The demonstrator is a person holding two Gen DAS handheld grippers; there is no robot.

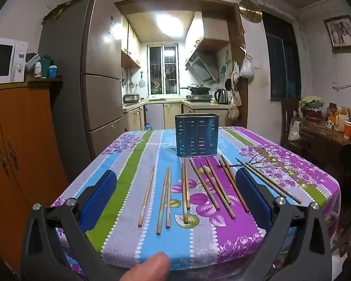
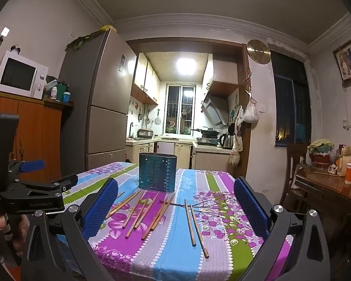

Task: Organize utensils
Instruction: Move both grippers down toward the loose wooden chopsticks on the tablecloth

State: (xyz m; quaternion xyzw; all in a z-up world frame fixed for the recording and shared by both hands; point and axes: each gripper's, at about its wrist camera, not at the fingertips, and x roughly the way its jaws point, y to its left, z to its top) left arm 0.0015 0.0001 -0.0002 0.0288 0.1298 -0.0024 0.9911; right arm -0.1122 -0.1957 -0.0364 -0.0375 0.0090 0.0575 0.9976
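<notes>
Both grippers hover above the near table edge, holding nothing. Left gripper (image 1: 175, 185) has its blue pads spread wide; right gripper (image 2: 175, 199) is spread wide too. Wooden chopsticks (image 1: 186, 187) lie loose in a fanned row on the striped floral tablecloth (image 1: 280, 164), just in front of the upright blue slotted holder (image 1: 196, 138) mid-table.

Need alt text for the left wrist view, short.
Open left claw hovers over wooden chopsticks scattered on a striped floral tablecloth. A perforated blue utensil holder stands upright behind them, with a kitchen beyond.
</notes>
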